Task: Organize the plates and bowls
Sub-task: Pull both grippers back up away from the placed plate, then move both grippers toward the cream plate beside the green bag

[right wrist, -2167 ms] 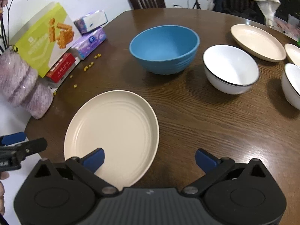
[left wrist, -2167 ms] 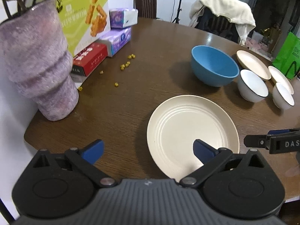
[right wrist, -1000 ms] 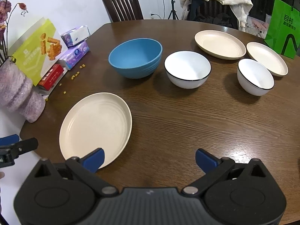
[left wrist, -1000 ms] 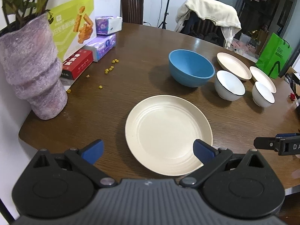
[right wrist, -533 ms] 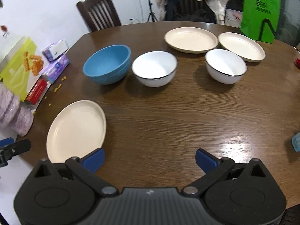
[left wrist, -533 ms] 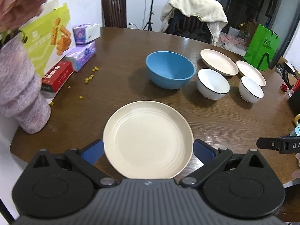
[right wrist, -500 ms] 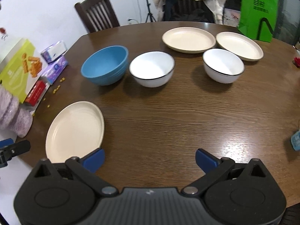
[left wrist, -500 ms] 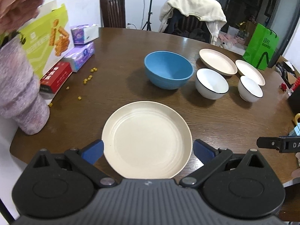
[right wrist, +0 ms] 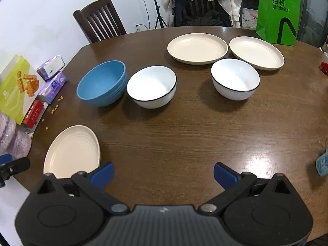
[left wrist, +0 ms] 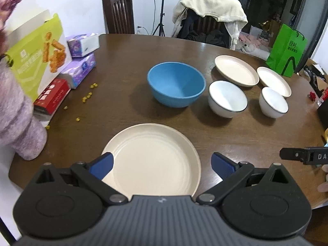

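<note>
A: Where do things stand?

B: Both hang over the near edge of the round wooden table, holding nothing. The left gripper has its jaws spread wide above the nearest cream plate; the right gripper is just as wide over bare wood.

A: And the rest of the dishes?

B: A blue bowl sits mid-table, just beside a white bowl with a dark rim. A second white bowl is further right, and two more cream plates lie side by side behind them.

A: What could go wrong?

B: The near plate lies flat with a low rim, so a finger may skid over it and push it toward the table edge. Stacking bowls of different sizes could also leave them rocking
</note>
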### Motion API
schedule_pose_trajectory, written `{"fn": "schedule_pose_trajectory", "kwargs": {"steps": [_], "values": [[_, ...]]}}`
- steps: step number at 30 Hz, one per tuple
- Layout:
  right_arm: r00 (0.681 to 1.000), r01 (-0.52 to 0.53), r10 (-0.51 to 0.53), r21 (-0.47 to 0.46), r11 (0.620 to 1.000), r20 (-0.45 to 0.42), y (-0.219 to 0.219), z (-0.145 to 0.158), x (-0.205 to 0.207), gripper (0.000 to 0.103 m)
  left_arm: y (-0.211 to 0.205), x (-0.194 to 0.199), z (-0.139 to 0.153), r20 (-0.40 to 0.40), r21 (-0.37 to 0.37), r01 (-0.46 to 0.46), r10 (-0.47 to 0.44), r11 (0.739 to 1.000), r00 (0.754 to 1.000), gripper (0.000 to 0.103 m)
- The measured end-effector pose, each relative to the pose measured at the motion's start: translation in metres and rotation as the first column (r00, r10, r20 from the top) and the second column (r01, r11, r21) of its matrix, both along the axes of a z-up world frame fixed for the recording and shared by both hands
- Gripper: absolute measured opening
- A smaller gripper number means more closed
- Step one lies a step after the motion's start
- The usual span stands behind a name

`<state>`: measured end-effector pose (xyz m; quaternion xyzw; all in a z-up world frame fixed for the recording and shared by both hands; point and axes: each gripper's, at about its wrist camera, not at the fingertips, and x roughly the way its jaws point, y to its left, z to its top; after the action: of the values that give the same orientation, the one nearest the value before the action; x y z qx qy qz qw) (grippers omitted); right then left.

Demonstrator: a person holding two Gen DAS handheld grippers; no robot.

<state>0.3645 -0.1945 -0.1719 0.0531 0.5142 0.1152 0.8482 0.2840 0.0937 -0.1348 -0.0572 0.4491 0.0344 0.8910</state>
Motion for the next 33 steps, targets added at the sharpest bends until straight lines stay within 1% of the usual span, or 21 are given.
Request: {"fn": "schedule_pose_trajectory", "kwargs": {"steps": [2, 4, 9, 18, 27, 33], "values": [[1.0, -0.001, 0.001, 0.007, 1.0, -0.001, -0.004, 0.002, 0.006, 0.103, -0.006, 0.01, 0.003, 0.011, 0.013, 0.008, -0.008, 1.0, 1.0, 0.103], [1.0, 0.001, -0.001, 0.008, 1.0, 0.008, -0.009, 0.004, 0.013, 0.103, -0.011, 0.019, 0.006, 0.02, 0.003, 0.007, -0.007, 1.0, 1.0, 0.103], [1.0, 0.009, -0.01, 0.008, 1.0, 0.02, -0.02, 0.008, 0.031, 0.103, -0.024, 0.043, 0.009, 0.027, 0.001, 0.022, -0.022, 1.0, 0.999, 0.103], [0.999, 0.021, -0.022, 0.012, 1.0, 0.03, -0.041, 0.009, 0.072, 0.103, -0.04, 0.087, 0.012, 0.025, -0.001, 0.017, -0.017, 1.0, 1.0, 0.103], [0.999, -0.003, 0.003, -0.002, 1.0, 0.042, -0.06, 0.01, 0.117, 0.103, -0.065, 0.132, 0.014, 0.023, 0.004, 0.0, 0.0, 1.0, 1.0, 0.103], [0.998, -0.033, 0.033, -0.012, 0.999, 0.053, -0.075, 0.009, 0.145, 0.103, -0.089, 0.158, 0.012, 0.021, 0.028, -0.01, 0.009, 1.0, 1.0, 0.103]]}}
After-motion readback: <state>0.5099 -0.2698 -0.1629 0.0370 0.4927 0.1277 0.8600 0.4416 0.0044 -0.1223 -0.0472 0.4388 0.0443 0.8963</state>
